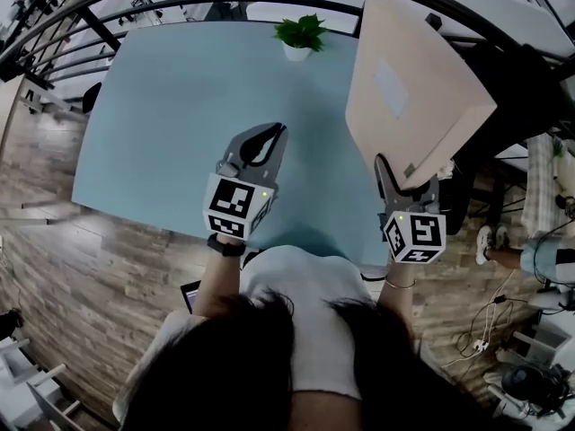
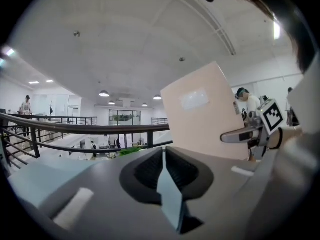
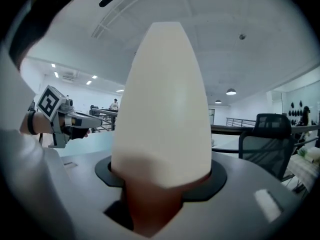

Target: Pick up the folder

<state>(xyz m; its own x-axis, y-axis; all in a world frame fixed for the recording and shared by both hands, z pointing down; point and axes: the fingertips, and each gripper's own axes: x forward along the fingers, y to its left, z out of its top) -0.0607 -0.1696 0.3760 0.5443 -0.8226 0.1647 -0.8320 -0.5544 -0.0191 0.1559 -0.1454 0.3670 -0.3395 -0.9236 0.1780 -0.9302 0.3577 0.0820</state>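
Partly hidden, folder point(image 1: 409, 79) corner, clamped inside right gripper point(image 1: 404, 178)

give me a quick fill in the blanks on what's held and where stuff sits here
1. The right tongs are shut on the ___.
2. The left tongs are shut and hold ___.
3. The plant stands at the table's ___ edge.
Missing words: folder; nothing; far

A small potted plant point(image 1: 300, 34) stands at the far edge of the light blue table point(image 1: 180, 133), over a wooden floor point(image 1: 81, 285).
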